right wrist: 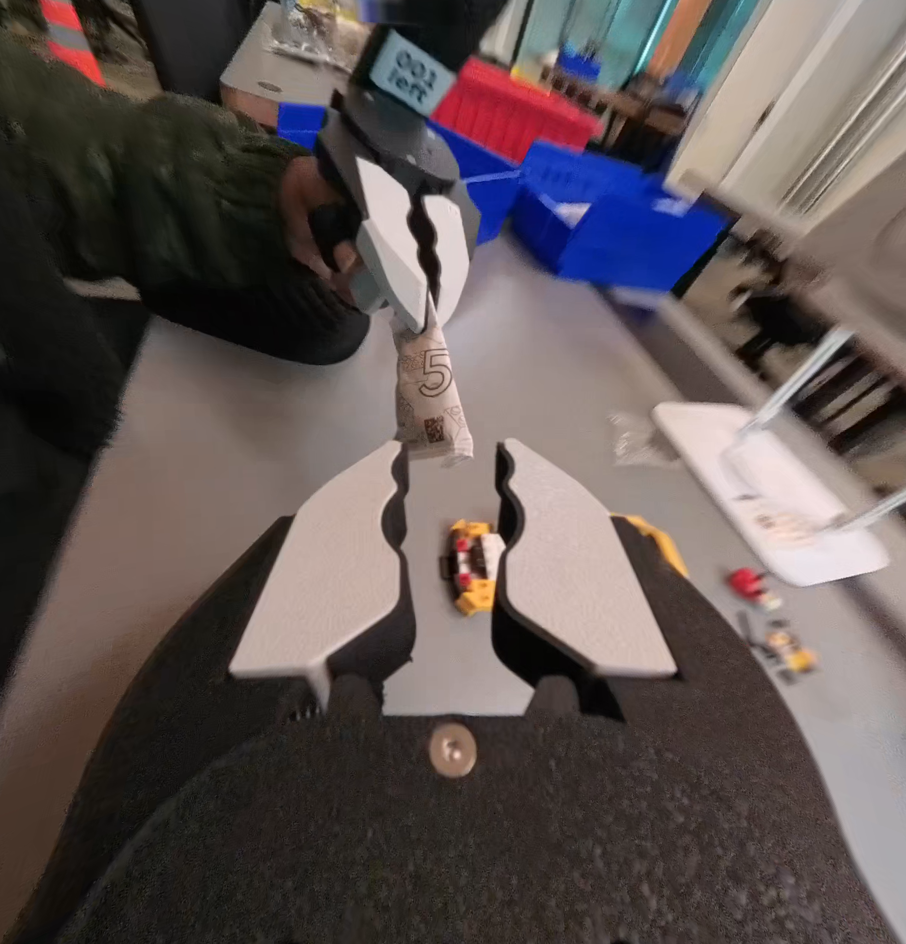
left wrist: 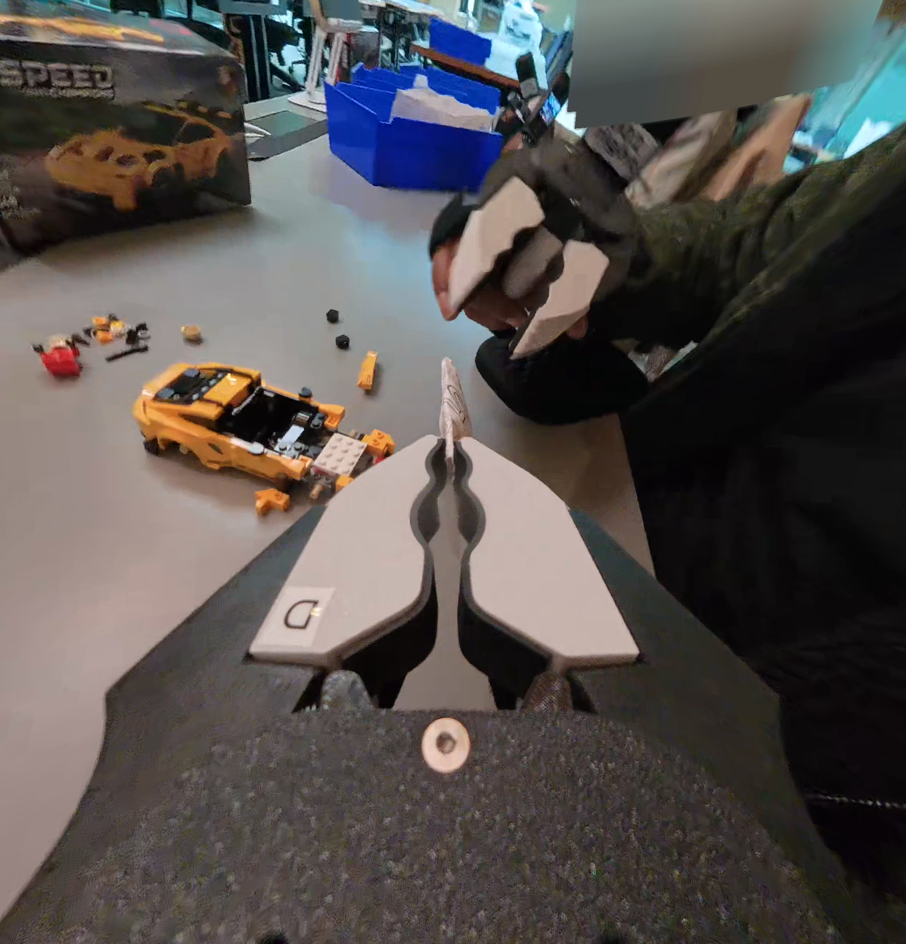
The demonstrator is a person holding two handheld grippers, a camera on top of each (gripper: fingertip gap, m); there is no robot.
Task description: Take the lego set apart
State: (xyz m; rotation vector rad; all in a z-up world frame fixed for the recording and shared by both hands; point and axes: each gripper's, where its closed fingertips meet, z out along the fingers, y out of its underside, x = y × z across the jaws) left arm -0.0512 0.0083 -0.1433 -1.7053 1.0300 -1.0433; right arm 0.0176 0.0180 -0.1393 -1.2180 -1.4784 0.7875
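Note:
The half-dismantled yellow lego car (left wrist: 236, 424) lies on the grey table (left wrist: 134, 562), roof off and interior studs showing. My left gripper (left wrist: 450, 449) is shut on the top of a small white printed paper bag (left wrist: 453, 403) and holds it above the table. In the right wrist view the bag (right wrist: 430, 393) hangs from the left gripper (right wrist: 424, 319). My right gripper (right wrist: 451, 447) is open and empty, its tips just below the bag's bottom. The car's end (right wrist: 473, 567) shows between its fingers. The right gripper (left wrist: 486, 332) also shows in the left wrist view.
Loose pieces lie beyond the car: a yellow piece (left wrist: 367, 370), two black bits (left wrist: 342, 341), a red piece (left wrist: 60, 360) and a small pile (left wrist: 116, 332). The set's box (left wrist: 113, 127) stands at the back left, blue bins (left wrist: 415, 138) behind. A white booklet (right wrist: 767, 495) lies at the right. One gripper's finger ends stand about 8 cm off the other's.

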